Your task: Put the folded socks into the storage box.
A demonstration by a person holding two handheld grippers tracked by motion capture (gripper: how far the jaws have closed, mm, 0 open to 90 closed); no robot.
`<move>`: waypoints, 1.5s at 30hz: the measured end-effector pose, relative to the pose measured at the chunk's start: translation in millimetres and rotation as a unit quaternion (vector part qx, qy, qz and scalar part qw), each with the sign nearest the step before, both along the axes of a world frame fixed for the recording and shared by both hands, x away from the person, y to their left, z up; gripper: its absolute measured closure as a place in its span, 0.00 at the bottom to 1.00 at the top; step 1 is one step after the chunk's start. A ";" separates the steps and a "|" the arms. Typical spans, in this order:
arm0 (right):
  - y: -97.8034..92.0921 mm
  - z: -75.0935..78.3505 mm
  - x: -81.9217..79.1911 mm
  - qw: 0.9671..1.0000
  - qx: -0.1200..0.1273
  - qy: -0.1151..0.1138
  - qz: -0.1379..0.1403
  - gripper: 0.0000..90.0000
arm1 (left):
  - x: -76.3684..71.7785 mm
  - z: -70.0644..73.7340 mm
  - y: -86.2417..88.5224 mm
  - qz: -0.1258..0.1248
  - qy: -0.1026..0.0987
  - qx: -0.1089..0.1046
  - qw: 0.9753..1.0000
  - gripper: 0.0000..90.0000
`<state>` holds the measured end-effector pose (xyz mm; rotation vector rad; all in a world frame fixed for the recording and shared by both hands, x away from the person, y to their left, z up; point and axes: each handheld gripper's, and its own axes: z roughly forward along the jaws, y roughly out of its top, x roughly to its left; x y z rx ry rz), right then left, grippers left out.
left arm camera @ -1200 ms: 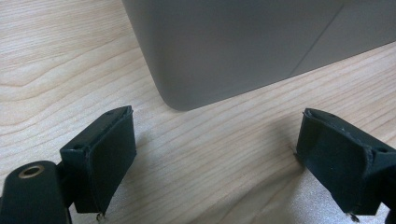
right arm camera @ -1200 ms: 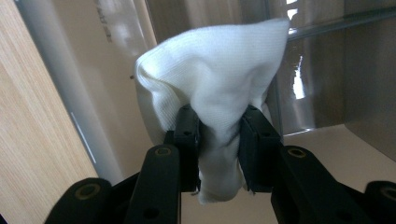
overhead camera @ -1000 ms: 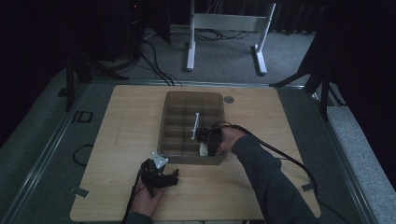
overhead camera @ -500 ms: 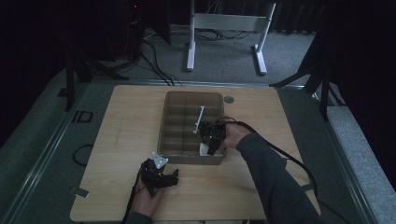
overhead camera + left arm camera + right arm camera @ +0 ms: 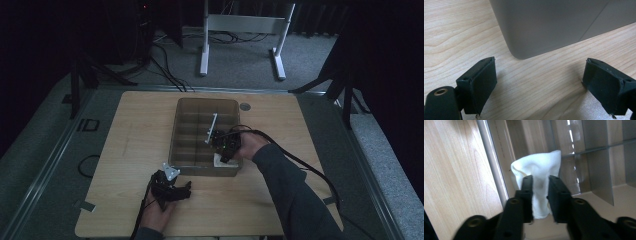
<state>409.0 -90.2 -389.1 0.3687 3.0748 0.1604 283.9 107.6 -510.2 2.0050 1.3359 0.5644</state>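
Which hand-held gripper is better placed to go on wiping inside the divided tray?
The right. The right hand-held gripper is shut on the white cloth over the tray compartments. The left hand-held gripper rests open on the table outside the tray's corner.

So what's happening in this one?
A person works at a wooden table with a gripper in each hand. The right gripper is shut on a white cloth, held inside a translucent compartment box near its front right corner. The left gripper rests open on the table by the box's front left corner.
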 end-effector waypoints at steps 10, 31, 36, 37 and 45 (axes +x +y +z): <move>3.7 -4.6 -1.8 1.000 -0.015 -0.014 0.011 1.00 | 0.0 0.0 0.0 0.000 0.000 0.000 1.000 0.13; 9.1 -24.2 1.4 0.999 -0.051 -0.006 0.009 1.00 | 0.0 0.0 0.0 0.000 0.000 0.000 1.000 0.13; 10.2 -27.0 1.3 0.998 -0.054 -0.003 0.007 1.00 | 0.0 0.0 0.0 0.000 0.000 0.001 1.000 0.13; 10.5 -27.7 1.2 0.998 -0.055 -0.003 0.007 1.00 | 0.0 0.0 0.0 0.000 0.000 0.001 1.000 0.13; 13.0 -35.4 1.0 0.998 -0.064 0.000 0.008 1.00 | -0.1 0.0 -0.1 0.000 0.000 0.000 1.000 0.13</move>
